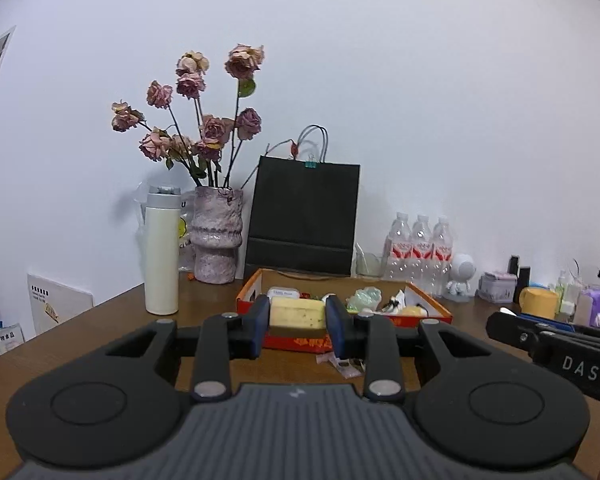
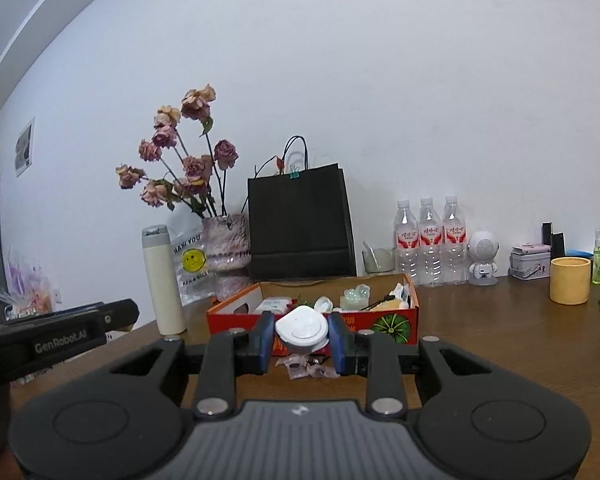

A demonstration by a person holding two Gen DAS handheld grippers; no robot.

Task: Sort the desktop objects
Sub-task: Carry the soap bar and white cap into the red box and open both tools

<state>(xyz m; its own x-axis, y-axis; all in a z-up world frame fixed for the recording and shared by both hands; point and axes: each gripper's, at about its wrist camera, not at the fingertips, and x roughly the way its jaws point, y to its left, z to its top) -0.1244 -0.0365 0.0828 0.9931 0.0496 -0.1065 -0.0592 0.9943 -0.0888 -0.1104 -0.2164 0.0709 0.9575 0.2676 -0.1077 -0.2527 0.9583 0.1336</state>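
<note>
Left gripper (image 1: 298,322) clamps a yellow sponge (image 1: 297,312) above the wooden desk (image 1: 100,332), before an orange cardboard box (image 1: 432,307). Through the right wrist camera, the right gripper (image 2: 301,336) clamps a white round case (image 2: 302,331) before that box (image 2: 364,322).

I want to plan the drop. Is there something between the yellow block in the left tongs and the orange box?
Nothing visible stands between them. The left tongs hold the yellow block in front of the orange box, whose top is open. Only small wrappers lie on the desk before it, below the block.
</note>
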